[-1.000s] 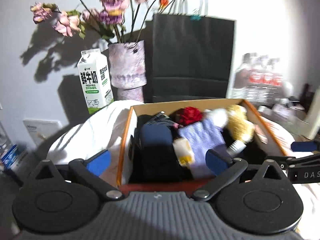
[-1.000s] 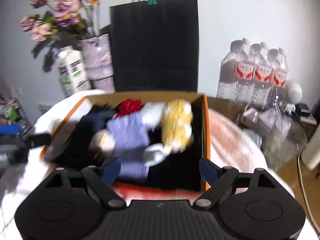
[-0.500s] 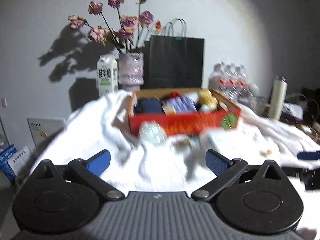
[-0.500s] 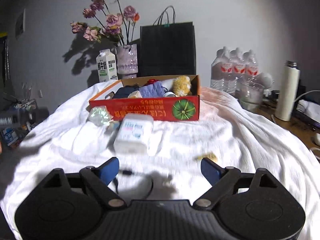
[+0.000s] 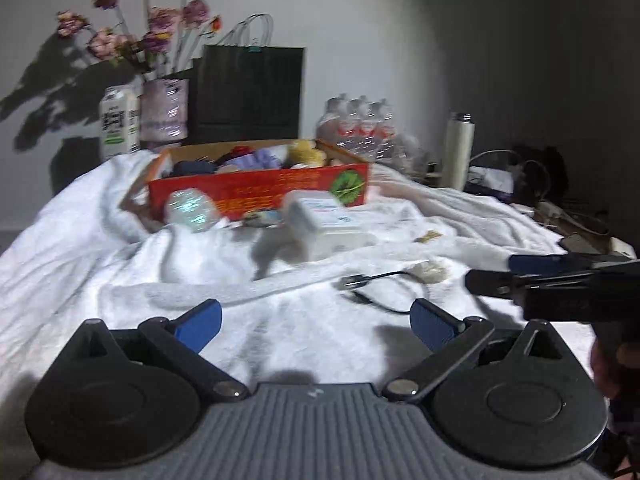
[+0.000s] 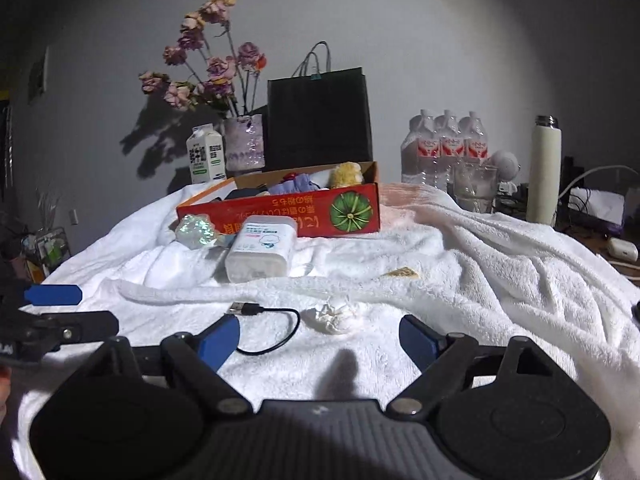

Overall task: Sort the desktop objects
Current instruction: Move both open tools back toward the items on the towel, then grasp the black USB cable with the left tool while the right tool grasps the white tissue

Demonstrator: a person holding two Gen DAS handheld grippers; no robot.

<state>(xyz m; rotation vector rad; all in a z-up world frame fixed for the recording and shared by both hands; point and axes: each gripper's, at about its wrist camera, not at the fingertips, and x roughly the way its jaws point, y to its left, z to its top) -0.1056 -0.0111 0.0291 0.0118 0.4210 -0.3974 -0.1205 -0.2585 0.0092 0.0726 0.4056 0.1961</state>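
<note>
A red cardboard box (image 6: 280, 208) (image 5: 256, 190) holding soft items stands at the far side of a white towel. In front of it lie a white tissue pack (image 6: 262, 250) (image 5: 324, 226) and a shiny crumpled wrapper (image 6: 196, 232) (image 5: 190, 210). Nearer lie a black USB cable (image 6: 266, 326) (image 5: 372, 284), a crumpled white paper ball (image 6: 334, 316) and a small tan scrap (image 6: 404, 273). My left gripper (image 5: 316, 322) is open and empty over the near towel. My right gripper (image 6: 320, 338) is open and empty, just short of the cable and paper ball.
A milk carton (image 6: 205, 160), a flower vase (image 6: 244, 146) and a black paper bag (image 6: 318, 116) stand behind the box. Water bottles (image 6: 444, 148), a glass (image 6: 476, 190) and a white flask (image 6: 544, 168) stand at the right, with cables beyond.
Both grippers have pulled back from over the box to the near side of the towel. The tissue pack, wrapper, cable and paper ball have come into view.
</note>
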